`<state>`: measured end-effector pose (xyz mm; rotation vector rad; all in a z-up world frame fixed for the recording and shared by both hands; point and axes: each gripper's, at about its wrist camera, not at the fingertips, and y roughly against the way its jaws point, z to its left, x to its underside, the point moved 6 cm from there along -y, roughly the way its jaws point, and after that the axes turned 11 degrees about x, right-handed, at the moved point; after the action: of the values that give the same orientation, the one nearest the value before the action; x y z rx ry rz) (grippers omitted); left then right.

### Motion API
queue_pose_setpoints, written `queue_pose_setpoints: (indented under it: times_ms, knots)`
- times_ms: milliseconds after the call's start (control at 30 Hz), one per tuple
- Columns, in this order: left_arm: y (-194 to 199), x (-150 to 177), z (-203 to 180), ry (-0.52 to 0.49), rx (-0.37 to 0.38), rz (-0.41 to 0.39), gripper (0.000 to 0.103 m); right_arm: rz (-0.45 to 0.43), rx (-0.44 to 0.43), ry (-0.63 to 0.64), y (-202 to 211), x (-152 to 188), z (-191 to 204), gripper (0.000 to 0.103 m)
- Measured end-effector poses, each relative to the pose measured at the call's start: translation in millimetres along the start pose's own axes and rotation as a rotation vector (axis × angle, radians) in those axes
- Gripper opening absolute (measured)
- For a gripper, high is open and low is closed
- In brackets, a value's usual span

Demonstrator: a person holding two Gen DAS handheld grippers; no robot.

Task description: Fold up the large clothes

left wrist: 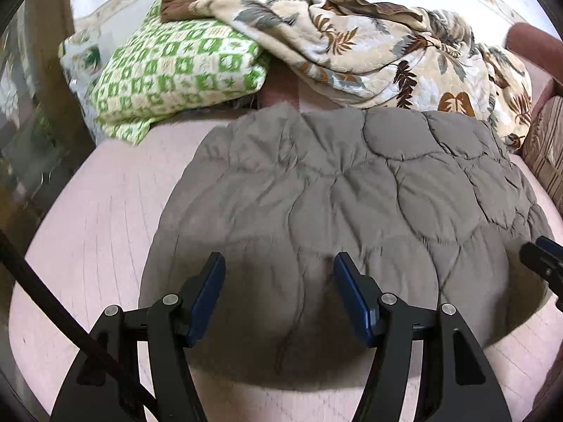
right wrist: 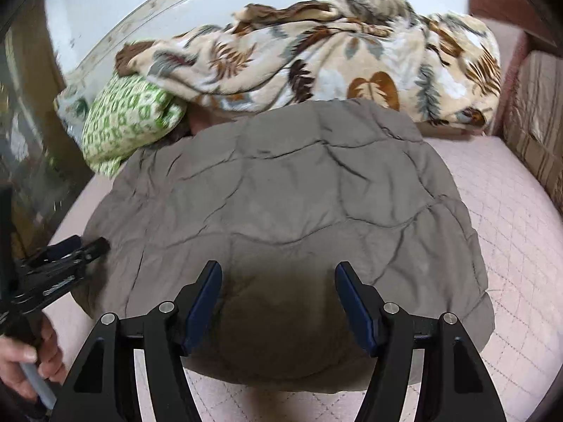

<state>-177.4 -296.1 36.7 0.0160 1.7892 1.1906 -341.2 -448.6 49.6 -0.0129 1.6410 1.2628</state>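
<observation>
A grey quilted garment (left wrist: 334,211) lies folded in a rounded bundle on the pink bed (left wrist: 88,246); it also shows in the right wrist view (right wrist: 281,193). My left gripper (left wrist: 279,267) is open and empty, just above the bundle's near left part. My right gripper (right wrist: 278,277) is open and empty, above the bundle's near edge. The left gripper also shows at the left of the right wrist view (right wrist: 84,246). The right gripper's tip shows at the right edge of the left wrist view (left wrist: 542,256).
A leaf-print blanket (left wrist: 387,45) lies bunched along the wall behind the garment. A green-and-white checked pillow (left wrist: 172,70) sits at the back left. A striped cushion (right wrist: 535,133) stands at the right. The pink quilted mattress (right wrist: 510,211) extends right.
</observation>
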Motion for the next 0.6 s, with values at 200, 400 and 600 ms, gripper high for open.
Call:
queue_pose_setpoints:
  times_ms: [200,400,600]
  knots:
    - [-8.1,2.3,20.4,0.038,-0.035,-0.030,0.063,-0.005,0.005,0.002,-6.9,-1.0,1.6,0.071]
    - [-37.0,11.2,20.4,0.019,-0.062,0.024,0.064,0.044,0.054,-0.002,-30.6,3.2,-3.4,0.072]
    - [-31.6,10.9,17.7,0.006,-0.081,0.005,0.063,0.085,0.082,0.006,-45.5,9.9,-0.1,0.076]
